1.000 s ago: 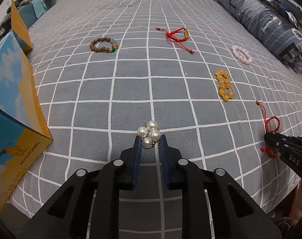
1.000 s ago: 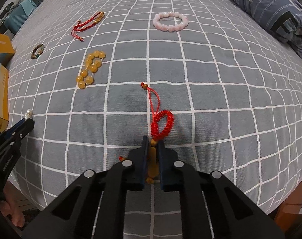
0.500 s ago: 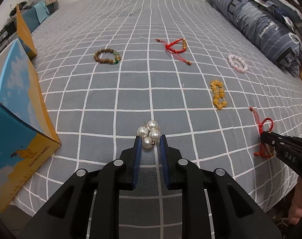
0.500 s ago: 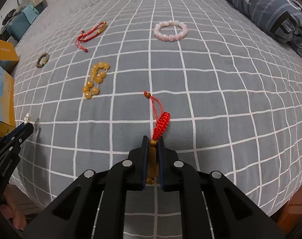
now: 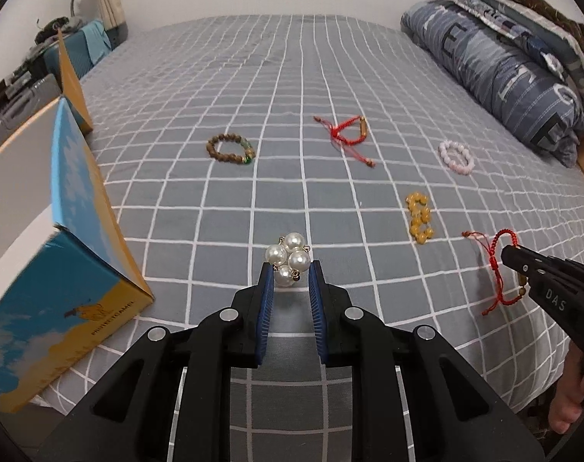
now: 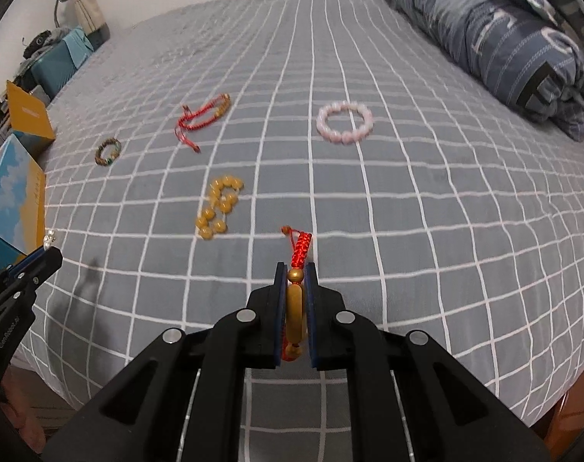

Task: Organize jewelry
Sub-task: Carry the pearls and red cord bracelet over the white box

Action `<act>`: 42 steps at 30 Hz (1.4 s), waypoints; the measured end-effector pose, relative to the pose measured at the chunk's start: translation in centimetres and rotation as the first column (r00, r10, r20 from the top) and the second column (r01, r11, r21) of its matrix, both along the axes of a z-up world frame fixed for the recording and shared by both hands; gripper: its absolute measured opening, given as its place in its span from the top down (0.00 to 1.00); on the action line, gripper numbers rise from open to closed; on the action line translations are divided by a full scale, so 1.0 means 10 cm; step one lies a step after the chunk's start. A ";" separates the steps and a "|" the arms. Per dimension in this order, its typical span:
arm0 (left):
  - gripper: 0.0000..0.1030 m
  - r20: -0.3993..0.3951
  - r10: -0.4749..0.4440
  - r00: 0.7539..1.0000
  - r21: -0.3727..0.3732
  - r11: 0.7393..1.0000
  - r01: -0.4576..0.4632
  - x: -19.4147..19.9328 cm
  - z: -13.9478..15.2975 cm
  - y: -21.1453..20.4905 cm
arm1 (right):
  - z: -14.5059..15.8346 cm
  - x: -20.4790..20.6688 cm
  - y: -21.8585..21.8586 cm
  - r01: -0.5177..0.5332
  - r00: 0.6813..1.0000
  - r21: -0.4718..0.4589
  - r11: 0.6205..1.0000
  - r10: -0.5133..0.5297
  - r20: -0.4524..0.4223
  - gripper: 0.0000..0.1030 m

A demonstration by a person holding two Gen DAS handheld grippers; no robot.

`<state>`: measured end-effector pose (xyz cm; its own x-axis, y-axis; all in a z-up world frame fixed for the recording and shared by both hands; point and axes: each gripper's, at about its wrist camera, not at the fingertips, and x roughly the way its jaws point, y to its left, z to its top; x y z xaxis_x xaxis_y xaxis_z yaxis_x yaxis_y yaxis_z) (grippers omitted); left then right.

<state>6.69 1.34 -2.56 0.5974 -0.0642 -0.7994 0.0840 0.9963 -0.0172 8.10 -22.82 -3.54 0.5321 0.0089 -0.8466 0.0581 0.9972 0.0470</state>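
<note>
So both hands were loaded at that point. The left gripper (image 5: 288, 279) was pinched onto a little cluster of white pearl beads with gold wire bits (image 5: 288, 260), held up above the grey bedsheet with the white grid lines (image 5: 292, 134). Only the lowest pearl sat between the blue pads, with the rest poking out past the tips. Pearls are smooth and round, so I'd guess that grip could roll or pop loose if squeezed unevenly. Grabbing lower across two beads looked safer to me.

The right gripper (image 6: 295, 281) was closed on the long amber-gold bead of a red braided cord bracelet (image 6: 297, 269), and the cord hung limp off the front. From the left camera you could see it dangling clear of the sheet, tails and all. That thing is basically string: weighs nothing and flops wherever it wants. The hard bead is the only sensible place to hold it.

Still lying on the bed:
- a brown wooden bead bracelet with a green bead (image 5: 230, 149), stiff-looking ring
- a second red cord bracelet with a gold tube bead (image 5: 345, 133), sprawled out
- a pale pink glossy bead bracelet (image 5: 456, 156), neat circle
- a bunched yellow-amber bead bracelet (image 5: 419, 217), collapsed on itself, probably on elastic

An open blue and yellow cardboard box (image 5: 61, 238) sat at the bed's left edge, near the left gripper, and I assume that's where it all goes.
</note>
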 end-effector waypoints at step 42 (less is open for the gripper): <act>0.82 0.327 0.202 0.923 -0.020 0.978 -0.207 -0.25 1.02 0.98 | 1.02 0.18 1.34 -0.139 0.901 -0.078 0.987 0.159 0.403 0.92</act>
<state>4.18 11.15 7.67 0.8237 0.0972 -0.5586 -0.1233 0.9923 -0.0092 9.91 -9.39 6.67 0.8255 0.0810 -0.5586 -0.1055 0.9944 -0.0117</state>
